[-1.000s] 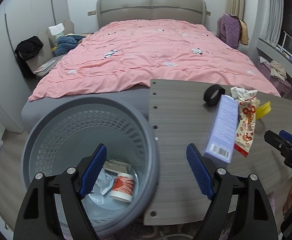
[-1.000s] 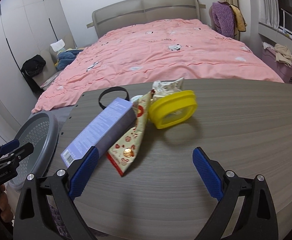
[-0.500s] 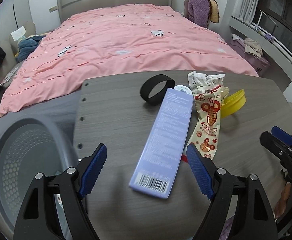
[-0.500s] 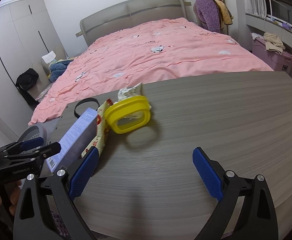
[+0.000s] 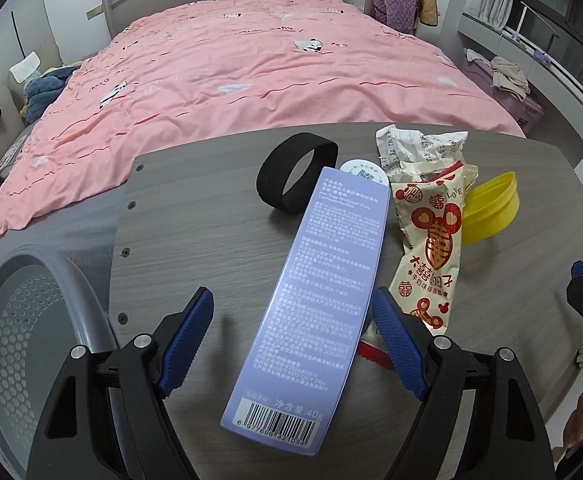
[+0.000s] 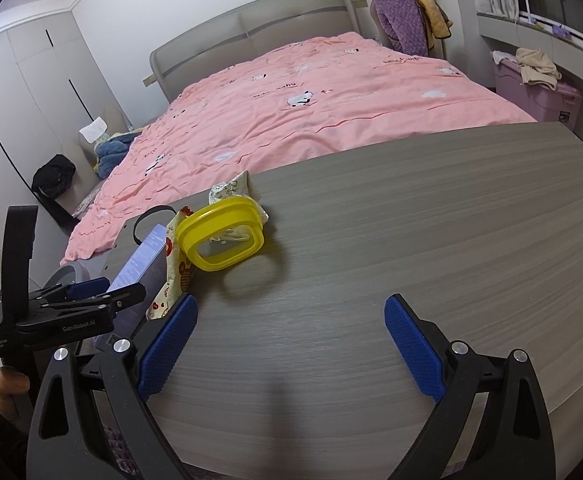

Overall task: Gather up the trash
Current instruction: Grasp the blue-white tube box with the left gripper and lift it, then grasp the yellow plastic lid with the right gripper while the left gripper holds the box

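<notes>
A long lavender box (image 5: 313,312) with a barcode lies on the grey wood table (image 5: 219,240), between the open jaws of my left gripper (image 5: 291,340), untouched. To its right lie a red-and-cream snack wrapper (image 5: 431,248), crumpled paper (image 5: 415,148), a yellow lid (image 5: 491,208), a small white cap (image 5: 365,172) and a black ring (image 5: 295,176). The grey perforated bin (image 5: 23,320) stands at the table's left end. My right gripper (image 6: 291,344) is open and empty over bare table, right of the yellow lid (image 6: 223,240) and the box (image 6: 139,260).
A bed with a pink duvet (image 5: 251,64) lies beyond the table. The left gripper (image 6: 67,308) shows at the left of the right wrist view. A purple storage box (image 6: 539,92) with clothes stands at the far right.
My left gripper has moved right from above the bin to over the table and now straddles the lavender box. My right gripper has drifted right, away from the trash pile.
</notes>
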Motion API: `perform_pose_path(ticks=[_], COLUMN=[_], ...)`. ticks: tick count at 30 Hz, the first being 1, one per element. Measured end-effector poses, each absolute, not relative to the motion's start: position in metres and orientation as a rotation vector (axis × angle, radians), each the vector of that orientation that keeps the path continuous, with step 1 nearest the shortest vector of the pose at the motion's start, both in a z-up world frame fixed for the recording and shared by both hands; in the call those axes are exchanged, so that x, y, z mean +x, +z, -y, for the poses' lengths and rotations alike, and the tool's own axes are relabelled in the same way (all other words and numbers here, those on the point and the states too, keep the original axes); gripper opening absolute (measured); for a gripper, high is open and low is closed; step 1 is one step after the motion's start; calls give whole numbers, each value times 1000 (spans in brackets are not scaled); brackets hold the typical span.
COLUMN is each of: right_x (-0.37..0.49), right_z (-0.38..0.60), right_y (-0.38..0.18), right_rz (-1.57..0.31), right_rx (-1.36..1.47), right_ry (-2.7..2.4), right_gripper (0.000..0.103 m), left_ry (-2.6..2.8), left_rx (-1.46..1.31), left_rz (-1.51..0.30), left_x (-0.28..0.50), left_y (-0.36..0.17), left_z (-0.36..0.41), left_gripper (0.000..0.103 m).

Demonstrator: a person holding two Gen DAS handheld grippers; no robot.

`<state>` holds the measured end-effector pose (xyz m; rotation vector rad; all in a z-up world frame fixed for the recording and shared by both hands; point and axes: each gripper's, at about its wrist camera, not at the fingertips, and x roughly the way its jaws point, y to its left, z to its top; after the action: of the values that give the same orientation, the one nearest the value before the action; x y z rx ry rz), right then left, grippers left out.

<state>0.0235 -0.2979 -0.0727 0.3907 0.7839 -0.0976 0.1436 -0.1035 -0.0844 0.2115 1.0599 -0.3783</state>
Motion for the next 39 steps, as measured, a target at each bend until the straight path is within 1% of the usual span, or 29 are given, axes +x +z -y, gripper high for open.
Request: perform_pose_path(ticks=[2, 3, 4, 5, 6, 7, 9, 10, 17, 30, 39], right_x=[22, 21, 21, 20, 20, 19, 19, 19, 27, 74, 98], right_z=[300, 302, 302, 303, 303, 304, 304, 304, 298, 280, 274], right_y=[-74, -74, -74, -75, -75, -75, -75, -75, -74, -69, -72], right_rz=[-784, -784, -784, -784, -784, -784, -782, -781, -770, -757, -771], right_rx=[395, 397, 399, 401, 402, 402, 403, 402, 369, 245, 178], right_ry=[-100, -101, -102, -103, -103, -104, -104, -103, -51, 138, 192], right_gripper=[93, 93, 93, 93, 93, 93, 93, 93, 93, 93, 93], left_ry=[-384, -386, -390, -400, -405, -406, -413, -416, -423, -393, -377], left_rx=[206, 204, 204, 200, 196, 193, 183, 177, 149, 115, 117], left_rz=[-1067, -1068, -1072, -1081, -1086, -1086, -1085, -1087, -1074, -984, -985], left_x=[146, 146, 146, 146, 145, 145, 142, 140, 119, 86, 84], left_y=[-87, -87, -88, -90, -91, -91, -90, -90, -79, -42, -40], left_z=[105, 106, 107, 107, 107, 107, 107, 106, 97, 79, 79], left_gripper=[76, 70, 65, 57, 53, 52, 46, 45, 43, 43, 43])
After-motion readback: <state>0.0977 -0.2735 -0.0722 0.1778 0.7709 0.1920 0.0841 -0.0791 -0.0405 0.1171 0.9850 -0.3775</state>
